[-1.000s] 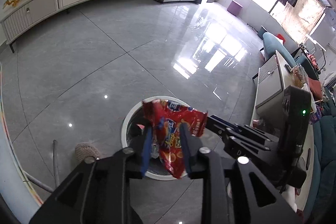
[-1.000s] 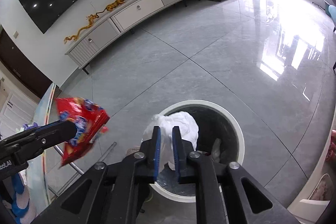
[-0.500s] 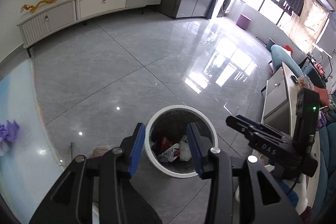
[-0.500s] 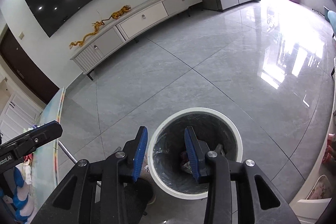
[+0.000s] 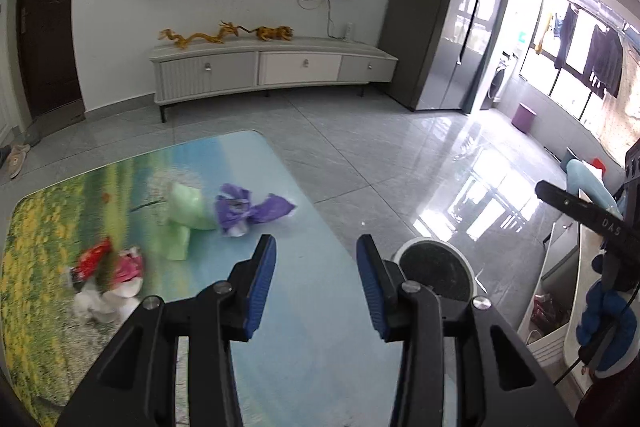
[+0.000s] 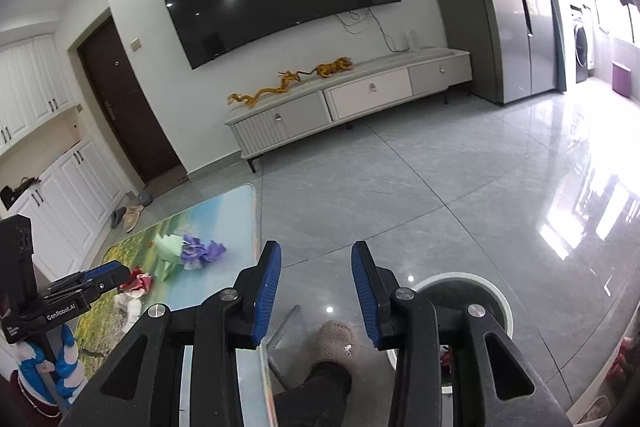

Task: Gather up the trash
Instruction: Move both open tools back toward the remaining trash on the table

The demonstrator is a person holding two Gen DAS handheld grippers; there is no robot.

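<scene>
- Trash is lying in a loose cluster on the table [image 5: 280, 307], whose top is printed with a meadow scene.
- A crumpled purple wrapper [image 5: 250, 209] is sitting at about 11 o'clock from the left claw [image 5: 316, 283], touching a pale green bag [image 5: 188, 215] on its left side.
- A red wrapper [image 5: 92, 259], a pink wrapper [image 5: 130, 265] and white crumpled tissue [image 5: 102, 301] are bunching together at 9 o'clock, blurred.
- The left claw is standing partly open and gripping nothing.
- The right claw [image 6: 316, 293] is also gaping partly, having just been opening, with nothing between its jaws.
- The white-rimmed bin [image 5: 436, 269] is standing on the floor at 3 o'clock, just beside the table.
</scene>
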